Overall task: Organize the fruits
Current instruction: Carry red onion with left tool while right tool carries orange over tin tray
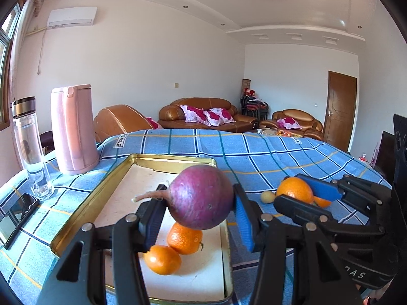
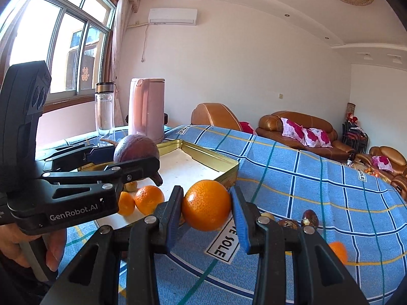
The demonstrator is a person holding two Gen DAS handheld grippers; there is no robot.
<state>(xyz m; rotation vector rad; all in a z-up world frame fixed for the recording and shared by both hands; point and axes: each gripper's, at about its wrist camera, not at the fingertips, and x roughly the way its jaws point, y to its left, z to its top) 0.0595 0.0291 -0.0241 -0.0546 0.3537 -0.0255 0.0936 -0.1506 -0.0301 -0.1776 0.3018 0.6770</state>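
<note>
My left gripper [image 1: 199,198] is shut on a round purple radish [image 1: 203,190] with a thin root, held above a gold metal tray [image 1: 84,203] lined in white. Two oranges [image 1: 184,237] [image 1: 162,259] lie in the tray's near end. In the right wrist view my right gripper [image 2: 206,199] is shut on an orange [image 2: 206,208], held above the blue checked cloth just right of the tray [image 2: 223,170]. That view also shows the left gripper [image 2: 129,156] with the radish [image 2: 134,145] over the tray.
A pink kettle [image 1: 73,129], a clear bottle [image 1: 29,147] and a phone [image 1: 17,213] stand left of the tray. On the cloth to the right lie a small yellow fruit [image 1: 267,197], brown dates [image 2: 310,217] and another orange [image 2: 338,251]. A hand [image 2: 54,249] holds the left gripper.
</note>
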